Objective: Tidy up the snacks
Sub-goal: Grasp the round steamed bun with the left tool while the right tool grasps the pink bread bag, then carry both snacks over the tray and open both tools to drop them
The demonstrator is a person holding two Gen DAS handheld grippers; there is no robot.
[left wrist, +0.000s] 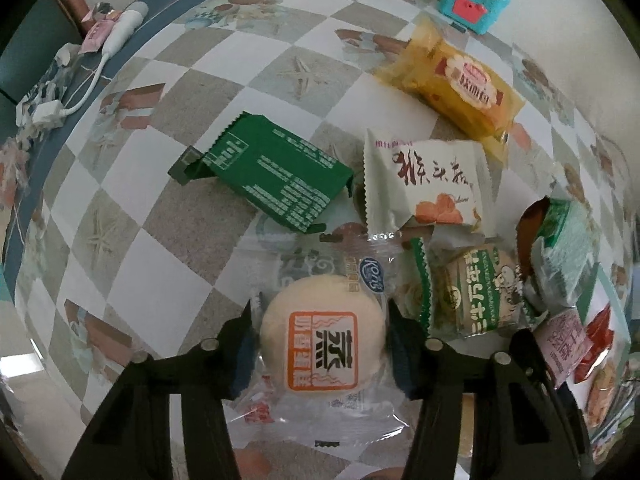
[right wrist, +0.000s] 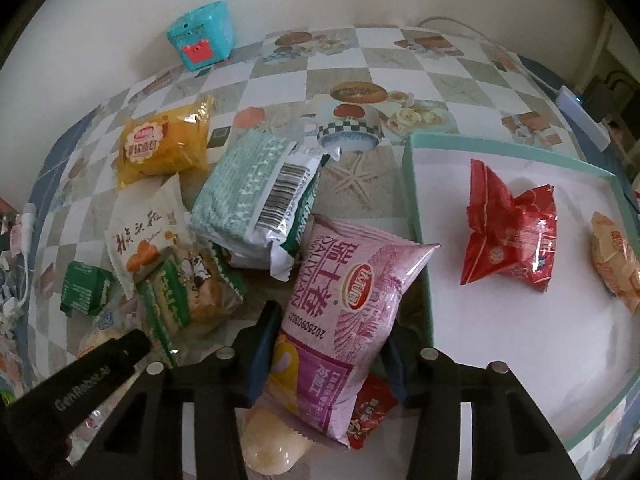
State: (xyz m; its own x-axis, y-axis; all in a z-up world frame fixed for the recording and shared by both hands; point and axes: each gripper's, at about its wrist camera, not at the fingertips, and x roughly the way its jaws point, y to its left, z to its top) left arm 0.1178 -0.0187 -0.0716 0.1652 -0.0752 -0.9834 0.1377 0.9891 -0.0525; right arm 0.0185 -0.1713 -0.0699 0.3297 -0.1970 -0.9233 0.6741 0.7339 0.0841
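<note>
Glossy plastic bun wrapper (left wrist: 320,344) (clear); smooth tablecloth (left wrist: 192,220).

Teal toy box (right wrist: 201,34) by wall, white charger w/ cable (left wrist: 120,32) at tablecloth (left wrist: 192,208) edge

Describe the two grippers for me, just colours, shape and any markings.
Both grippers are black plastic. The left gripper and the right gripper each have two angular fingers with dark blue pads inside and round silver fasteners on top. In the right wrist view, one of the left gripper's black fingers shows white lettering. No cables or sleeves are visible.
</note>
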